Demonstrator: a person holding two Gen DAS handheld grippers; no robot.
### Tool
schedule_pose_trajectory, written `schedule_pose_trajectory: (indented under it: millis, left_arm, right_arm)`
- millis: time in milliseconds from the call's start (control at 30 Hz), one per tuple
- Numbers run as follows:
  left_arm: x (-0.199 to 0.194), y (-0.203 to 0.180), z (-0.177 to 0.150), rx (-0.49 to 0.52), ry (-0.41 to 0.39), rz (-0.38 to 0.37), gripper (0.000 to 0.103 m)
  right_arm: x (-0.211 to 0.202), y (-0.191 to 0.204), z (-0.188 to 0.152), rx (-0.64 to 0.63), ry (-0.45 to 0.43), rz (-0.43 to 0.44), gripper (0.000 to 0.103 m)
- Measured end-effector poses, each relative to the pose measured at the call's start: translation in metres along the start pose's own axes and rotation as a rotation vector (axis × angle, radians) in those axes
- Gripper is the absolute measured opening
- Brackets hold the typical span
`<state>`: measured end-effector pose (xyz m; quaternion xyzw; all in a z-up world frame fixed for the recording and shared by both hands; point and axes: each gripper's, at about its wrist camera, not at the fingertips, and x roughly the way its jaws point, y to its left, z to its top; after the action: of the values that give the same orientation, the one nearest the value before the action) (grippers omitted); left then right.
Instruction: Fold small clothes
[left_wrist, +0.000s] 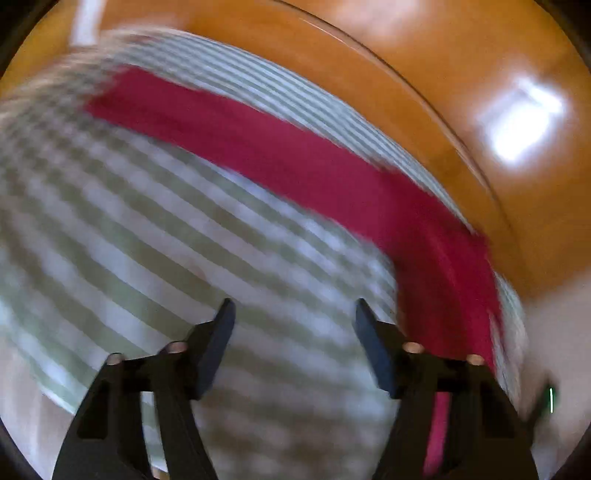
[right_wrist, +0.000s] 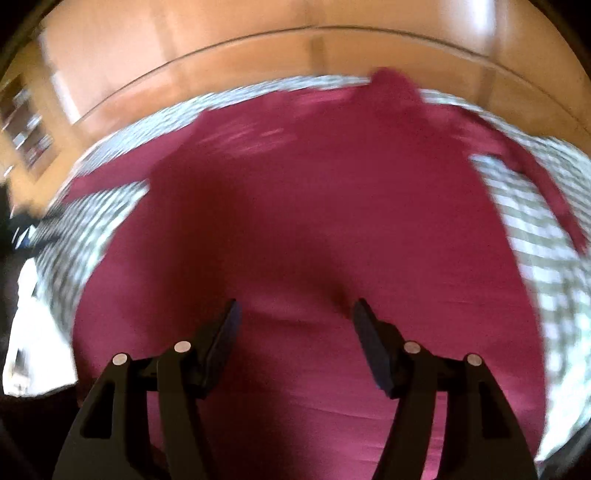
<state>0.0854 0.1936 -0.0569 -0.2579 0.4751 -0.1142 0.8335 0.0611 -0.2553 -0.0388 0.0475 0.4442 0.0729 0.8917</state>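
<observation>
A dark red garment (right_wrist: 314, 221) lies spread on a green-and-white checked cloth (right_wrist: 546, 236). In the right wrist view it fills the middle, with a sleeve running off to the far right. My right gripper (right_wrist: 294, 314) is open and empty, just above the garment's near part. In the left wrist view the garment (left_wrist: 295, 158) shows as a red band across the checked cloth (left_wrist: 147, 221), curving down on the right. My left gripper (left_wrist: 294, 314) is open and empty over the checked cloth, left of the red fabric. Both views are motion-blurred.
An orange-brown wooden surface (left_wrist: 461, 92) lies beyond the cloth, with a curved edge line; it also shows in the right wrist view (right_wrist: 258, 37). A shelf unit (right_wrist: 26, 122) stands at far left. Something white (right_wrist: 33, 332) lies at the left edge.
</observation>
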Motion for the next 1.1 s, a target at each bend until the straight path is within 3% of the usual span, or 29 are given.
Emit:
schedule_pose_trajectory:
  millis: [133, 200, 300, 333, 367, 400, 433, 600, 633, 700, 733, 800, 867, 967, 1100]
  left_arm:
    - [0.021, -0.047, -0.052, 0.1, 0.15, -0.187, 0.06]
    - [0.03, -0.067, -0.077, 0.17, 0.197, -0.158, 0.06]
    - [0.034, -0.086, -0.097, 0.238, 0.214, -0.135, 0.06]
    - [0.034, -0.09, -0.099, 0.259, 0.215, -0.12, 0.039]
    - [0.036, -0.092, -0.097, 0.278, 0.217, -0.1, 0.006]
    - [0.036, -0.091, -0.092, 0.298, 0.218, -0.064, 0.006]
    - [0.034, -0.09, -0.088, 0.302, 0.205, -0.056, 0.006]
    - [0.013, -0.087, -0.064, 0.385, 0.15, 0.037, 0.005]
    - [0.012, -0.091, -0.065, 0.399, 0.152, 0.042, 0.007]
    - [0.01, -0.096, -0.063, 0.431, 0.143, 0.071, 0.042]
    - [0.011, -0.1, -0.058, 0.432, 0.131, 0.075, 0.07]
    - [0.003, -0.107, -0.051, 0.416, 0.084, 0.058, 0.073]
    - [-0.001, -0.117, -0.045, 0.423, 0.044, 0.057, 0.073]
    - [0.008, -0.138, -0.041, 0.427, 0.011, 0.007, 0.073]
    - [0.049, -0.182, -0.057, 0.494, 0.069, -0.055, 0.073]
  right_arm:
    - [-0.026, -0.072, -0.016, 0.124, -0.009, -0.161, 0.063]
    - [-0.033, -0.091, -0.027, 0.149, 0.009, -0.194, 0.064]
    - [-0.027, -0.103, -0.048, 0.197, 0.088, -0.105, 0.061]
    - [-0.025, -0.099, -0.052, 0.193, 0.105, -0.074, 0.055]
    - [-0.024, -0.092, -0.055, 0.166, 0.101, -0.071, 0.045]
    - [-0.025, -0.085, -0.055, 0.144, 0.1, -0.059, 0.032]
    - [-0.029, -0.08, -0.054, 0.134, 0.097, -0.045, 0.009]
    - [-0.048, -0.065, -0.06, 0.071, 0.095, 0.003, 0.008]
    - [-0.045, -0.07, -0.061, 0.076, 0.106, -0.014, 0.009]
    - [-0.043, -0.081, -0.062, 0.108, 0.112, -0.029, 0.012]
    - [-0.046, -0.091, -0.059, 0.136, 0.091, -0.034, 0.016]
    - [-0.056, -0.108, -0.047, 0.178, 0.03, -0.066, 0.023]
    - [-0.061, -0.13, -0.026, 0.228, -0.053, -0.138, 0.044]
    - [-0.052, -0.166, 0.007, 0.266, -0.114, -0.258, 0.044]
    - [-0.019, -0.213, 0.051, 0.26, -0.118, -0.386, 0.044]
